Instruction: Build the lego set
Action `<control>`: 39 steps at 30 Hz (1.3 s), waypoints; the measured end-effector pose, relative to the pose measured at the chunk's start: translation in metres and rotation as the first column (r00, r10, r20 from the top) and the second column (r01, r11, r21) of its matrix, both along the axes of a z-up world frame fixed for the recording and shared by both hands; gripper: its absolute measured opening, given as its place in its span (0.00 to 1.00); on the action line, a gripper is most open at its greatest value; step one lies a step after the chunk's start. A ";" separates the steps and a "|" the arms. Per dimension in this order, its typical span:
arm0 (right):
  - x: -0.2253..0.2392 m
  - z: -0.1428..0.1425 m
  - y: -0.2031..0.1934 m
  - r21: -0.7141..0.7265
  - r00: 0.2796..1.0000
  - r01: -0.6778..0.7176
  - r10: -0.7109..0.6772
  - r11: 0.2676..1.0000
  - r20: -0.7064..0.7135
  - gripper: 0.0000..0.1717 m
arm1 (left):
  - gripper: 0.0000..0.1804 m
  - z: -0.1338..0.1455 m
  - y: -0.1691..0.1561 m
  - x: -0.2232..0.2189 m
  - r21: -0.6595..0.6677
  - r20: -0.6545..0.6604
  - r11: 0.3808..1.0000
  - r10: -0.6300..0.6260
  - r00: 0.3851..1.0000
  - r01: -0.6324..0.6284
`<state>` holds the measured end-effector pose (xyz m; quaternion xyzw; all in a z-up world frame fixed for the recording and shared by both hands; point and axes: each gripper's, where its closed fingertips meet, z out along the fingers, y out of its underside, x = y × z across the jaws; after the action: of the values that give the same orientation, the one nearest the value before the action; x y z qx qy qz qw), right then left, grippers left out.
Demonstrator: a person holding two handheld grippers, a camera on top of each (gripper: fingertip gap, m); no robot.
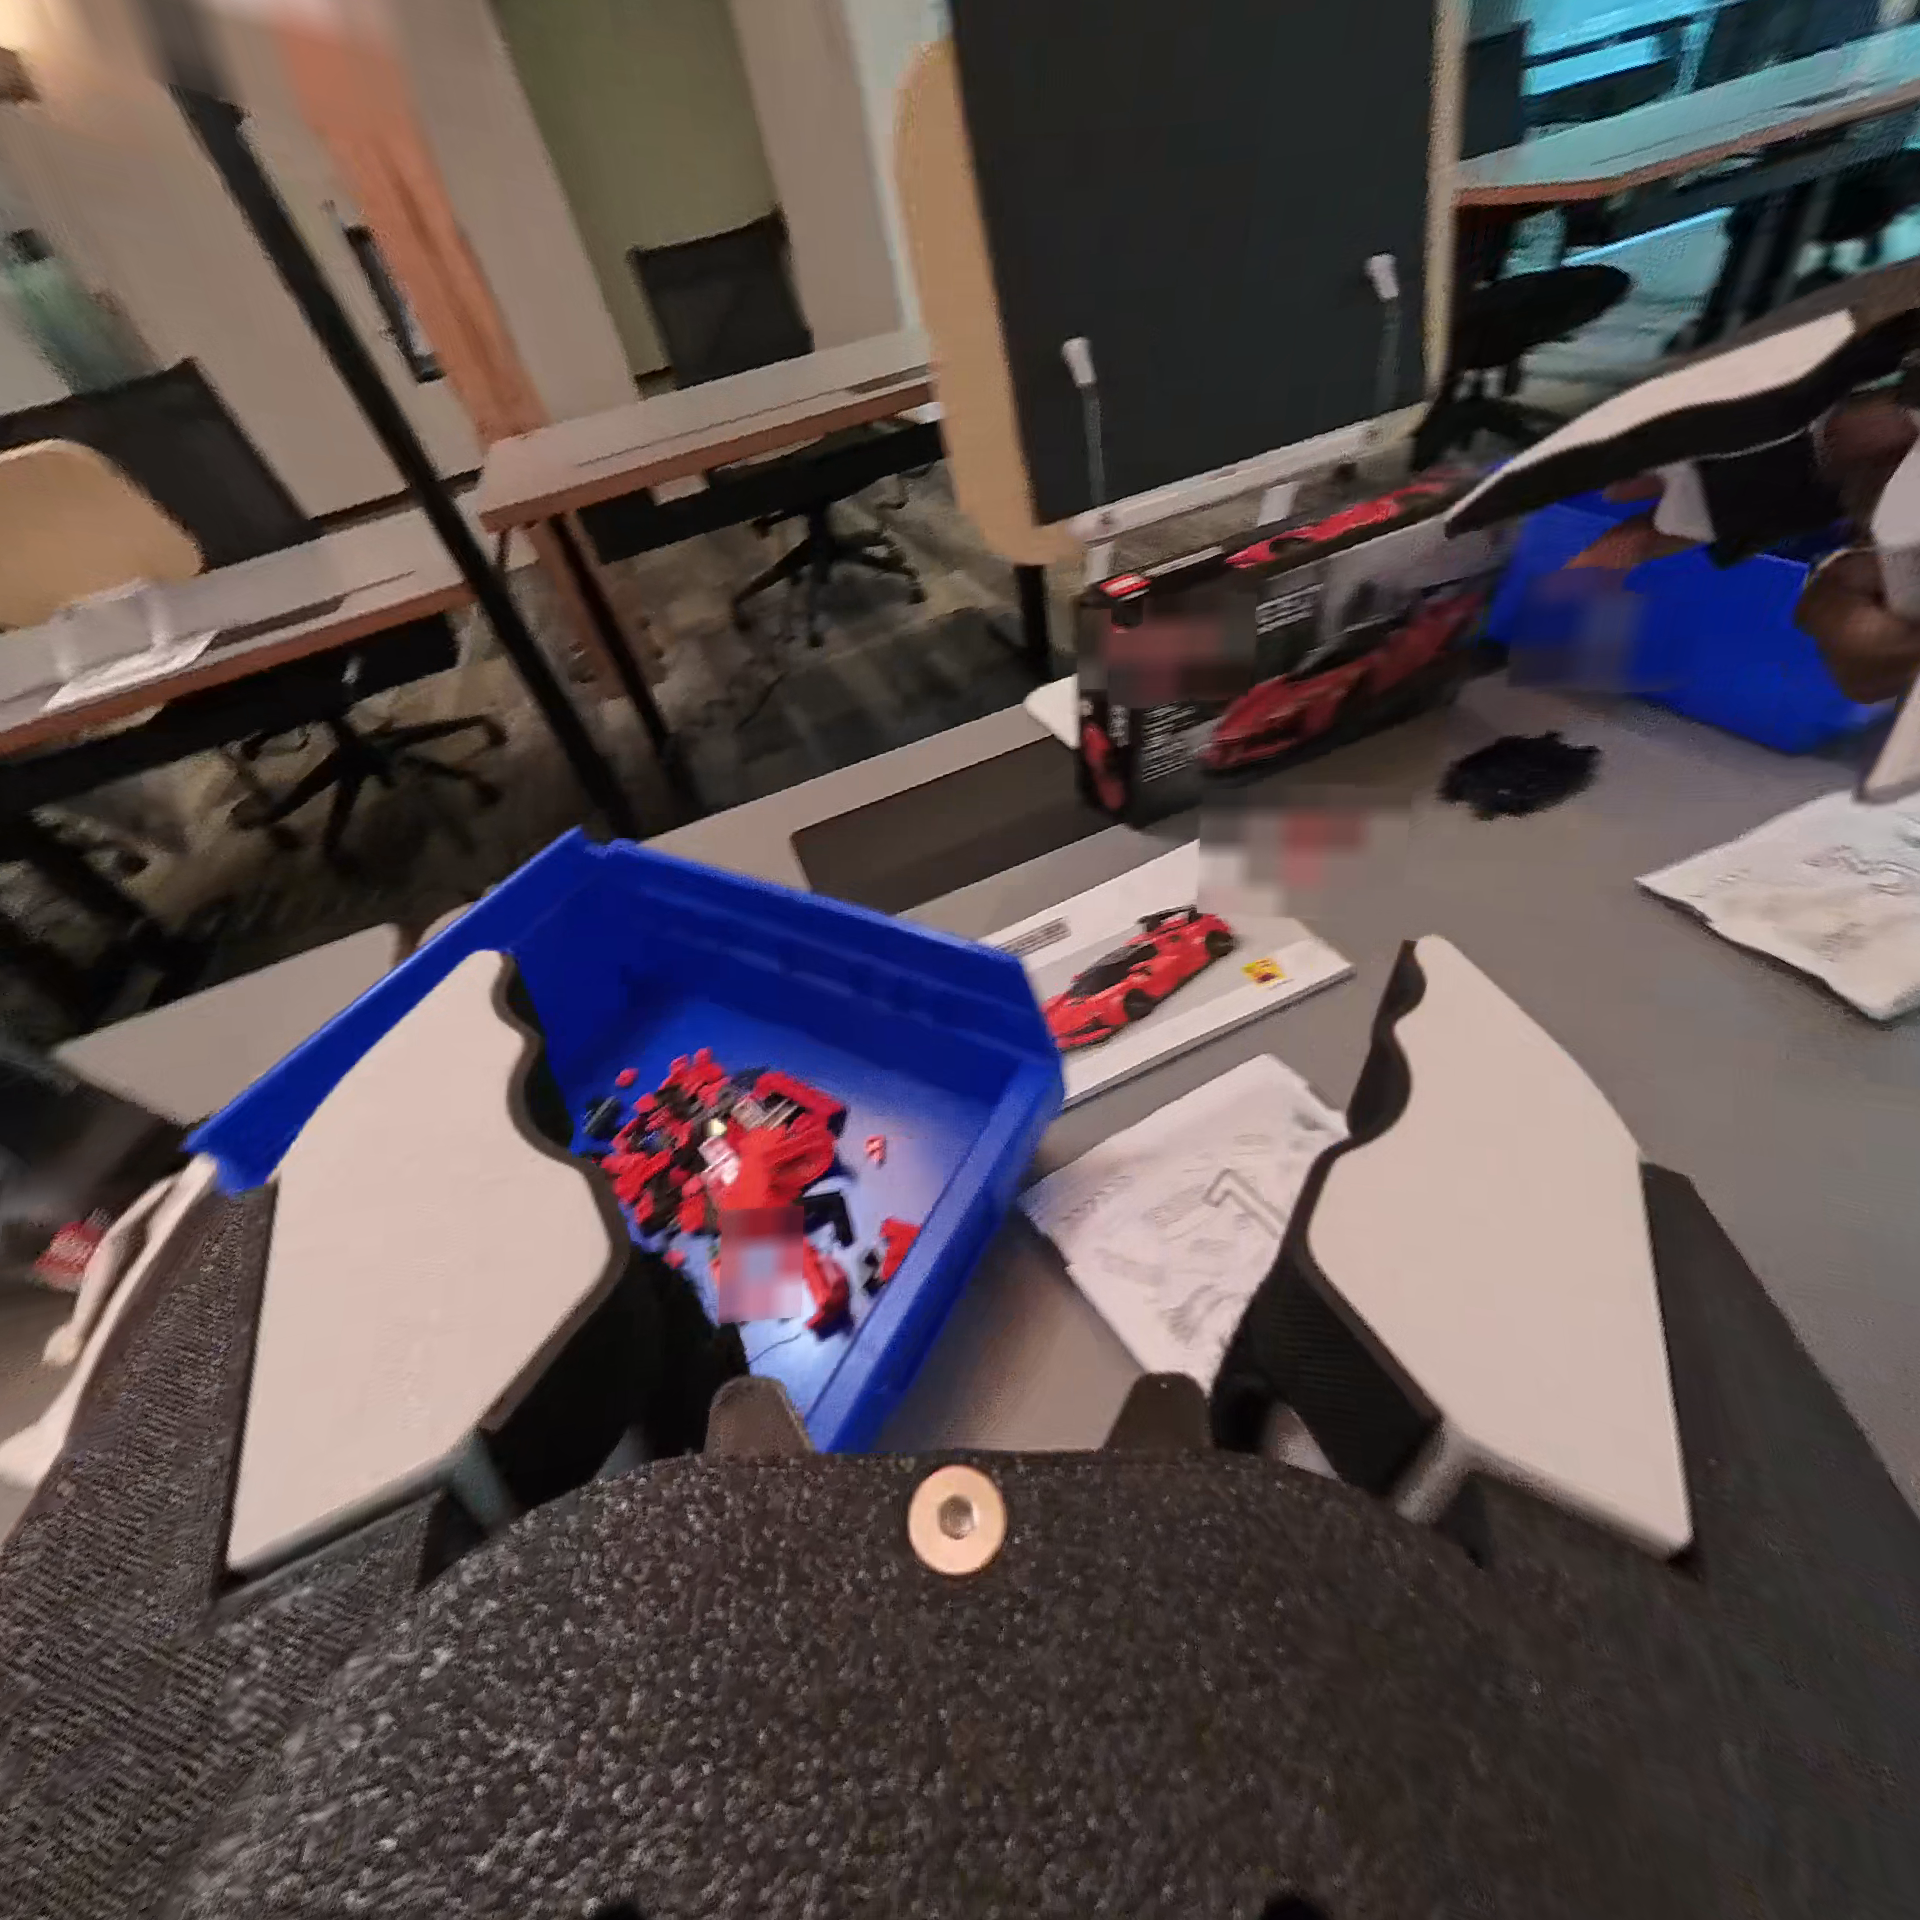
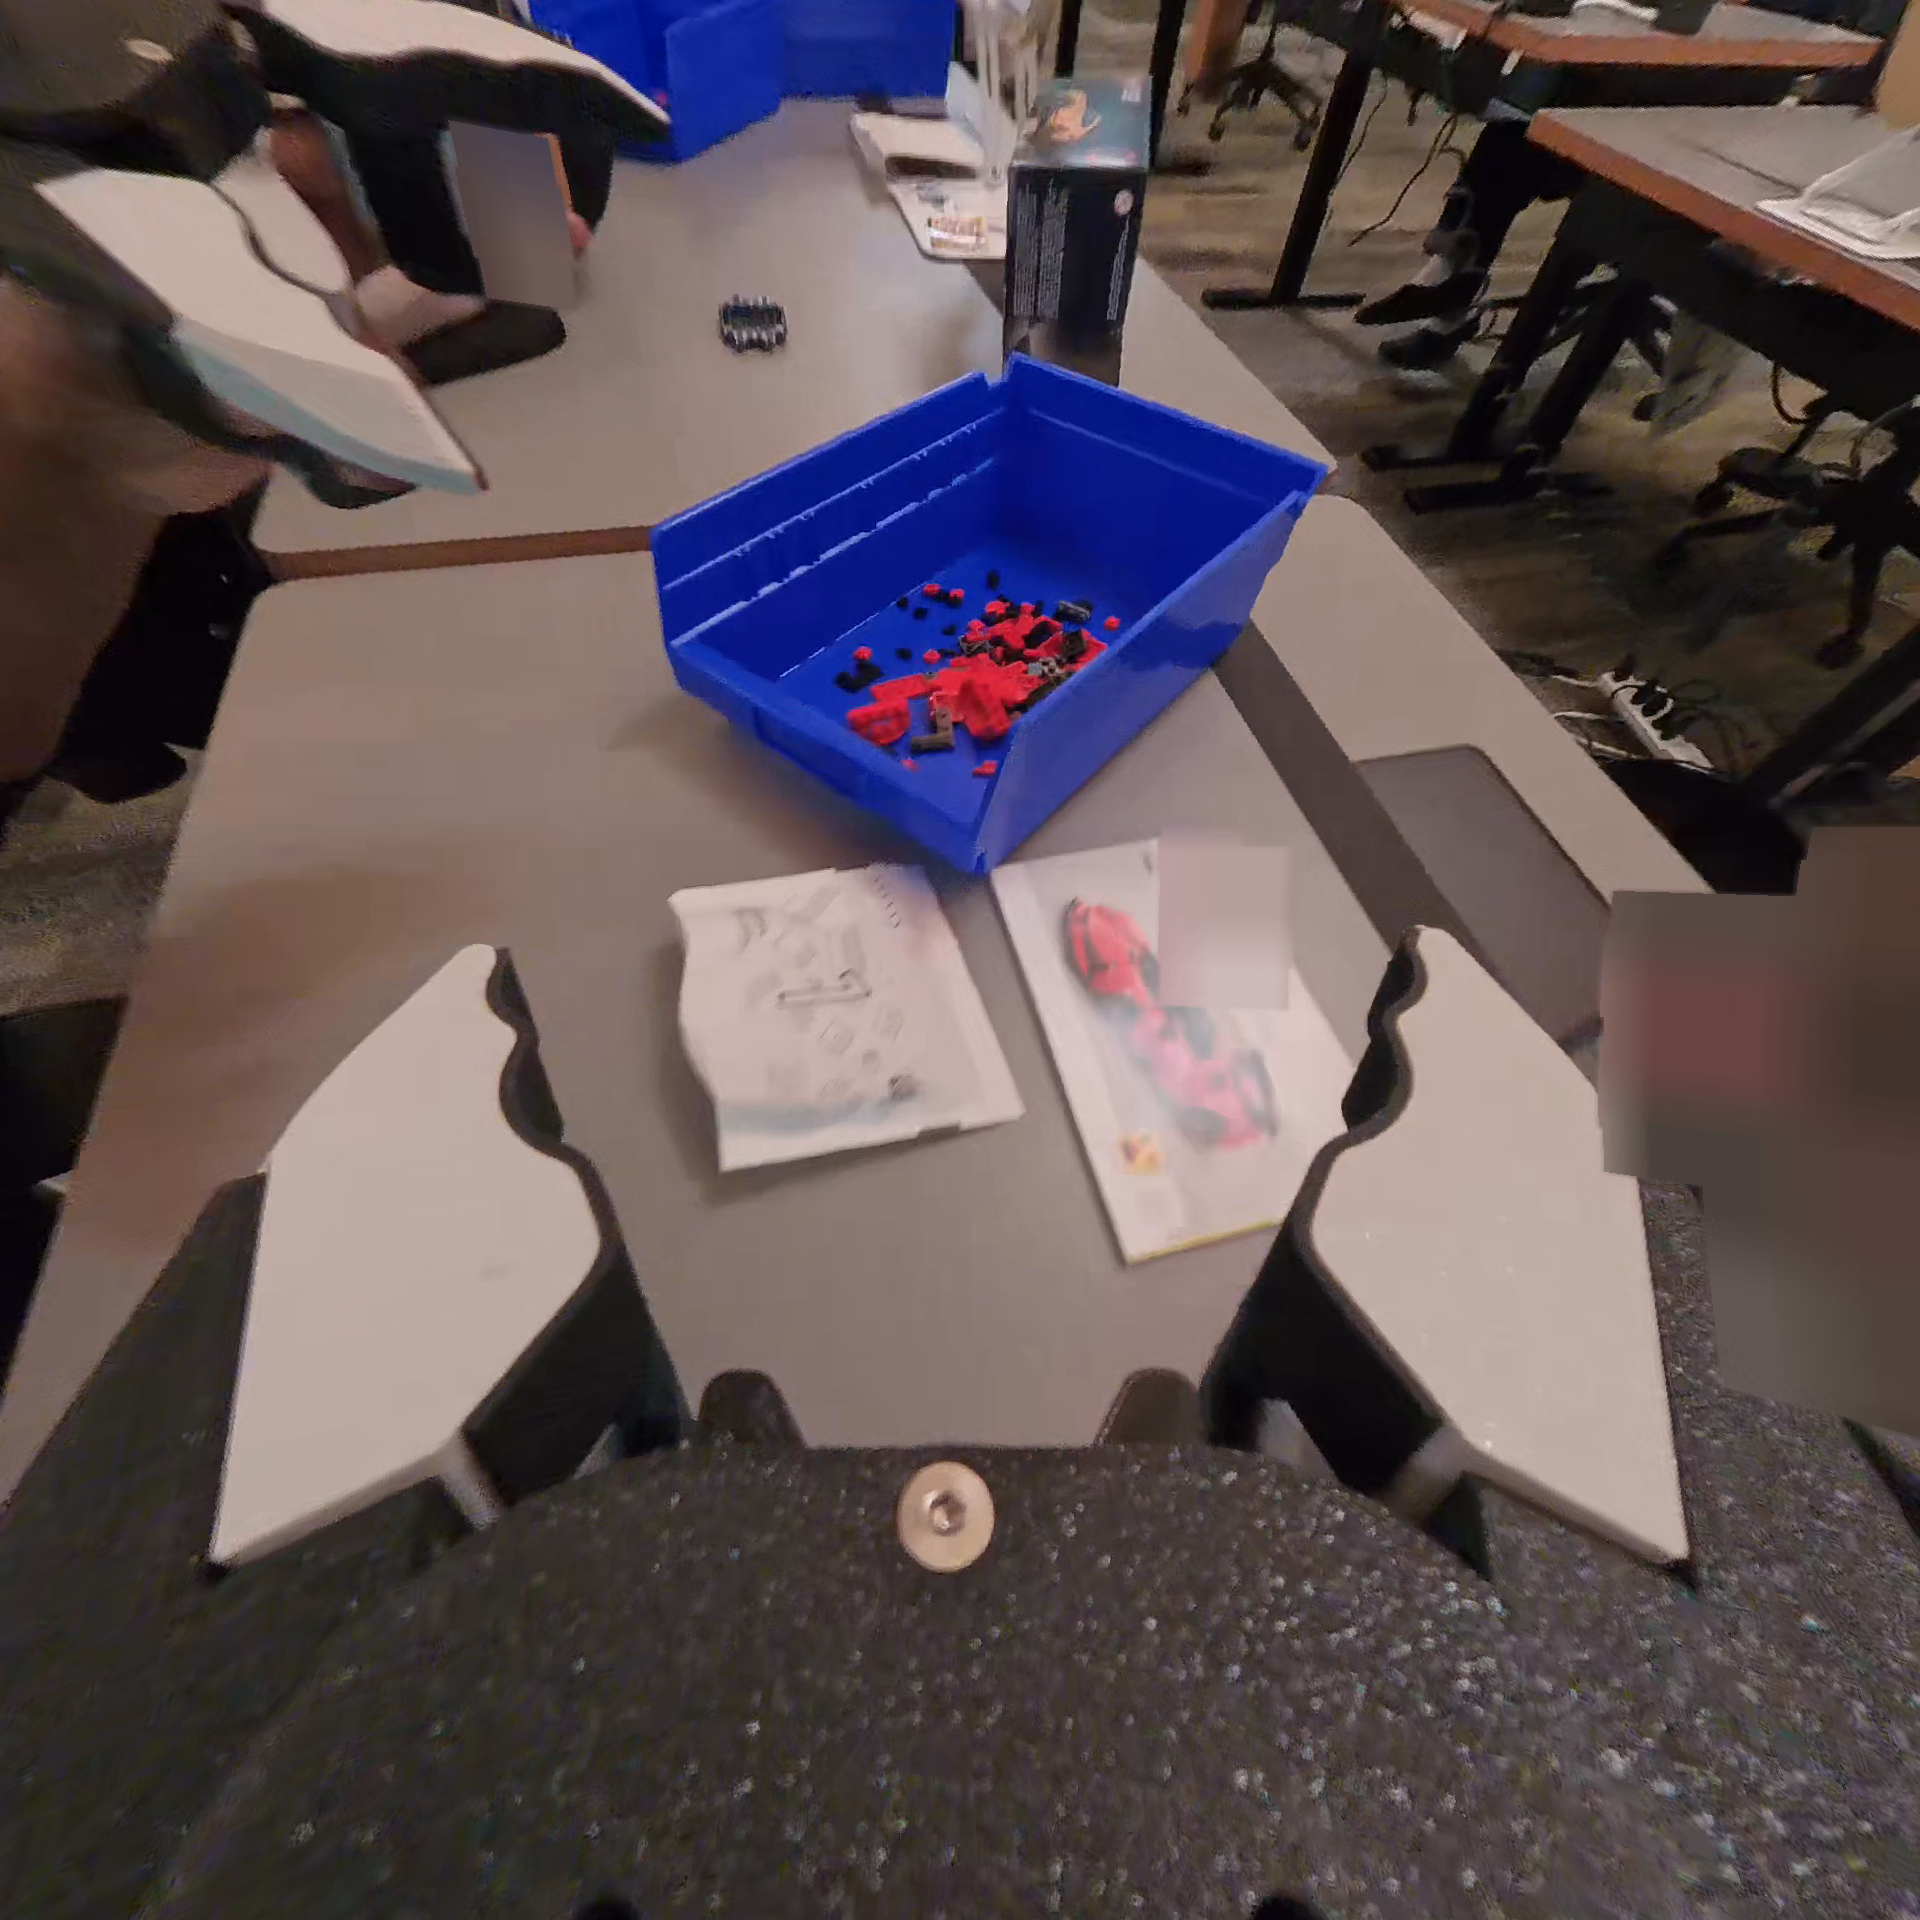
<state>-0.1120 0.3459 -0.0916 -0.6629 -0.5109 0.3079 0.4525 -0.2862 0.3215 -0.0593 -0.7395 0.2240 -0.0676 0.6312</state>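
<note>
Left wrist view: the left gripper [image 1: 956,1039] hangs above the grey bench [image 1: 1558,862] with its jaws spread wide and nothing between them. Directly beneath sits a blue open-fronted plastic bin [image 1: 727,956], near the bench's left edge, holding a loose heap of small red and black plastic bricks [image 1: 727,1143]. Beside the bin lie a white booklet with a red car on its cover [image 1: 1164,987] and a crumpled white paper bag [image 1: 1174,1195]. Farther along the bench stands a dark cardboard box printed with a red car [image 1: 1278,665], with a small black pile [image 1: 1517,769] near it.

Right wrist view: the right gripper [image 2: 956,1039] also has its jaws spread wide, gripping nothing, above the paper bag [image 2: 831,1018] and booklet [image 2: 1174,1049]. The bin [image 2: 1122,790] lies beyond them, well apart from the fingers.

As a judgement, little looks done: the bricks lie unassembled in the bin, the bag looks emptied, and neither gripper touches anything.
</note>
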 end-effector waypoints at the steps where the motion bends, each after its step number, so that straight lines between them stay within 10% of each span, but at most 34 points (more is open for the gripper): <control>1: 0.016 0.000 -0.010 -0.002 0.999 0.012 -0.012 1.000 -0.036 0.85 | 0.82 0.001 -0.001 0.014 0.010 -0.015 1.000 -0.024 1.000 0.024; 7: 0.118 -0.007 -0.045 -0.150 0.971 0.101 -0.131 0.983 -0.202 0.85 | 0.81 0.008 -0.024 0.110 0.055 0.000 0.977 -0.208 0.978 0.208; 16: 0.279 -0.047 -0.050 -0.120 0.845 0.528 -0.534 0.840 -0.016 0.82 | 0.72 -0.006 0.000 0.181 0.175 -0.232 0.914 -0.324 0.917 0.367; 20: 0.295 -0.070 -0.078 -0.120 0.838 0.545 -0.536 0.830 0.097 0.77 | 0.67 -0.012 -0.010 0.200 0.189 -0.142 0.886 -0.402 0.904 0.424; 25: 0.278 -0.150 -0.142 -0.310 0.876 0.472 -0.397 0.825 0.274 0.45 | 0.44 -0.045 -0.035 0.232 0.138 -0.056 0.823 -0.549 0.834 0.551; 28: 0.261 -0.182 -0.168 -0.372 0.886 0.460 -0.389 0.806 0.253 0.16 | 0.00 -0.064 -0.053 0.243 0.094 -0.119 0.803 -0.578 0.807 0.589; 30: 0.261 -0.193 -0.172 -0.280 0.863 0.495 -0.428 0.822 0.270 0.00 | 0.00 -0.060 -0.060 0.243 0.135 -0.174 0.814 -0.542 0.822 0.565; 34: 0.269 -0.181 -0.157 -0.139 0.802 0.593 -0.567 0.793 0.187 0.03 | 0.00 -0.078 -0.068 0.235 0.058 -0.246 0.830 -0.527 0.814 0.555; 39: 0.277 -0.160 -0.116 -0.069 0.721 0.693 -0.691 0.717 0.057 0.81 | 0.28 -0.104 -0.044 0.203 0.077 -0.146 0.920 -0.370 0.917 0.383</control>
<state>0.1654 0.2298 -0.2516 -0.8285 -0.2187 0.1294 0.4991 -0.0833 0.2771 -0.1633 -0.6514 0.4057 -0.1283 0.6281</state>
